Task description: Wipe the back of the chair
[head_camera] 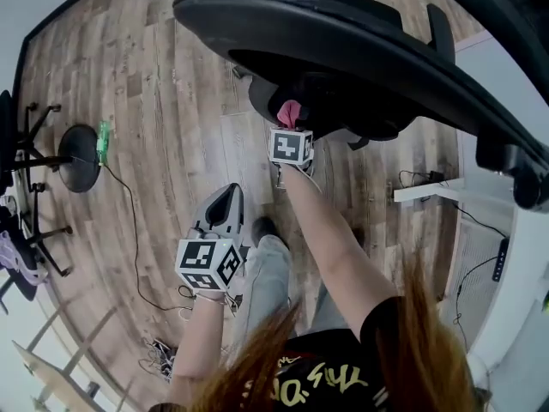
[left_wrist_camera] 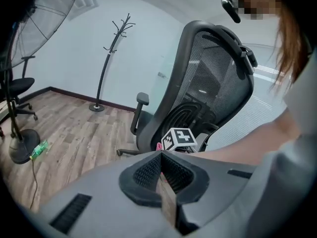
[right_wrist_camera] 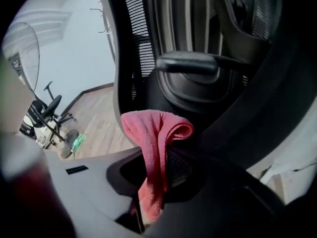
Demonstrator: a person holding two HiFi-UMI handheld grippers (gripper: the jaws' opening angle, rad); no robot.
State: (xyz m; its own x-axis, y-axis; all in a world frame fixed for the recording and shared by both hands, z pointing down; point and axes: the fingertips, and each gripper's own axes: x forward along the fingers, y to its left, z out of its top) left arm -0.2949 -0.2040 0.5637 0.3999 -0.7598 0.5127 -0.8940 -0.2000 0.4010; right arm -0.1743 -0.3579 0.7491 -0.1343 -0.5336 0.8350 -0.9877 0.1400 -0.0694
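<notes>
Pink folded terry cloth (right_wrist_camera: 157, 133) is clamped between the jaws of the right gripper (right_wrist_camera: 159, 168). It is held up at the lower rear of the black mesh-backed office chair (left_wrist_camera: 214, 78), just below the lumbar support; contact cannot be confirmed. The left gripper (left_wrist_camera: 161, 168) is kept apart over grey-brown wood-plank floor (head_camera: 163, 101), its jaws closed together on nothing.

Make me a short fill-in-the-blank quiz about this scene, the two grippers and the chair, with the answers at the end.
1. The right gripper is shut on a ___ cloth.
2. The left gripper, jaws together, holds ___.
3. The chair's backrest is made of black ___.
Answers: pink; nothing; mesh.
</notes>
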